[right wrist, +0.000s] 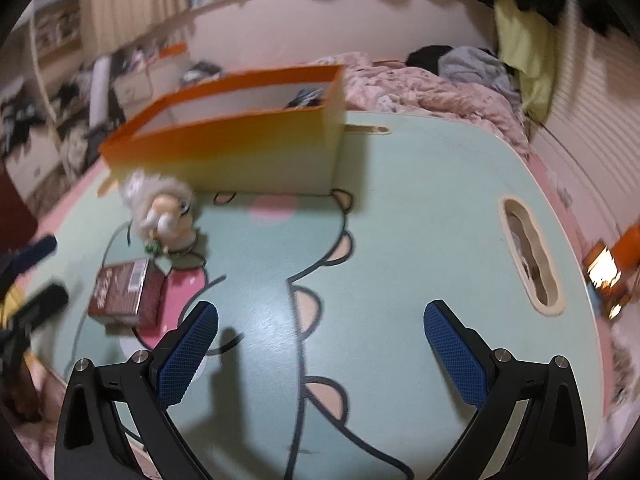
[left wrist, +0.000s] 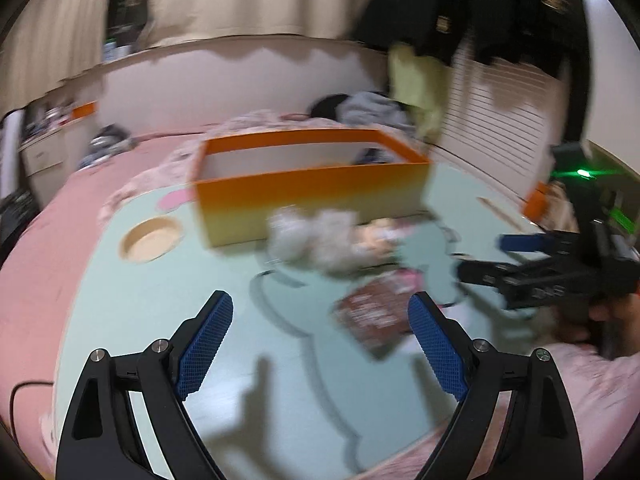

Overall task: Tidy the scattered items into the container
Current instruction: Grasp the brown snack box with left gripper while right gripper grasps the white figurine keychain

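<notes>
- Left hand-held gripper (left wrist: 320, 320): jaws wide apart, nothing between the blue pads (left wrist: 206, 344), held above the tabletop (left wrist: 160, 312).
- Right hand-held gripper (right wrist: 320, 340): jaws likewise spread, empty, over a bare stretch of the pale green surface with its cartoon drawing.
- In the left wrist view the right hand-held gripper shows at the right edge, held by a hand (left wrist: 600, 320), its fingers pointing in toward the items.
- In the right wrist view the left hand-held gripper's blurred fingertips enter from the left edge, near the brown box.
- Brown box (right wrist: 126, 294): lies flat on the tabletop, just ahead of and left of the right jaws; in the left wrist view it sits just ahead of the right pad, blurred.
- Fluffy doll (right wrist: 162, 208): white-haired toy, lying just beyond the brown box, close against the front wall of the container; whether it touches the wall cannot be told.
- Orange container (left wrist: 312, 192): open-topped box, orange at the rim fading to pale yellow below, standing on the far part of the tabletop. Something dark lies inside at its right end (right wrist: 306, 98); too small to identify.
- Round recess (left wrist: 150, 238) in the tabletop left of the container; an oval slot (right wrist: 530, 256) near the right edge.
- Tabletop rests on a bed with pink bedding (right wrist: 432, 92); clothes are piled at the far end.
</notes>
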### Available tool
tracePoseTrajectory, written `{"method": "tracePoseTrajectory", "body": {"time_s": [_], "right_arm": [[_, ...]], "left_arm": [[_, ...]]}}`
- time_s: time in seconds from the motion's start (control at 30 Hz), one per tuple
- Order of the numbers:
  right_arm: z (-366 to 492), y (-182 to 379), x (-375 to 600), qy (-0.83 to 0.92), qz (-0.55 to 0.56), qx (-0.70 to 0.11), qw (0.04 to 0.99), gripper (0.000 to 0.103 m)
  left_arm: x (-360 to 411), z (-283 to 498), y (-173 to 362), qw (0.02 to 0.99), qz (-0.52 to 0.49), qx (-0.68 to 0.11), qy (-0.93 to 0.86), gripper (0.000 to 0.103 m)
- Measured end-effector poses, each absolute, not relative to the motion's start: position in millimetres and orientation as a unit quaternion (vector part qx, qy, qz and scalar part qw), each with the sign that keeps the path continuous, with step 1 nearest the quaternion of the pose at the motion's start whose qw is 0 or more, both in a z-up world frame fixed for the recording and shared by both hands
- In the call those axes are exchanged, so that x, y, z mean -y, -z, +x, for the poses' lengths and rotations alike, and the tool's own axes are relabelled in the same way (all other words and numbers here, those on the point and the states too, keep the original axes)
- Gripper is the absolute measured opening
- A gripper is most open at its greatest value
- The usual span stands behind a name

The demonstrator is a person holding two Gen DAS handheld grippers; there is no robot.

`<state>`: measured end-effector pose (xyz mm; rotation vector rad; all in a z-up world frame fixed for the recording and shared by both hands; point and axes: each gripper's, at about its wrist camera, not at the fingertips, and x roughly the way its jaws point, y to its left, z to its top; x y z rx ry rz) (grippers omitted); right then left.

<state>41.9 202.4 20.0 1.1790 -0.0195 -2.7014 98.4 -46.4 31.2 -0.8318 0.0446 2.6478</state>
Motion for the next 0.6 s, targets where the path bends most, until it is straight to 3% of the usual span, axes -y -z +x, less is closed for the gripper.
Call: {"method": "tracePoseTrajectory", "body": {"time_s": [0.37,0.4,0.5,0.6], "right_arm": [[42.1,-24.0,-214.1,0.915,0.391,0.03,0.088,0.103],[42.3,-23.8,-214.0,0.915,0.391,0.029,0.089,0.103],[42.3,-23.2,-213.9,0.915,0.392,0.029,0.089,0.103],[43.2,-23.1,-213.2,0.916,0.391,0.03,0.089,0.103]], "left_arm": [[-11.6,74.9,-16.1,0.177,-0.318,-0.113,-0.925,0.086],[-12.5,72.7,-13.5,0.179,-0.325,-0.114,-0.922,0.082],[-8.5,68.9,-4.2,0.197,-0.349,-0.095,-0.911,0.051],[1.5,75.5,-7.7,0.207,-0.341,-0.076,-0.914,0.044]]}}
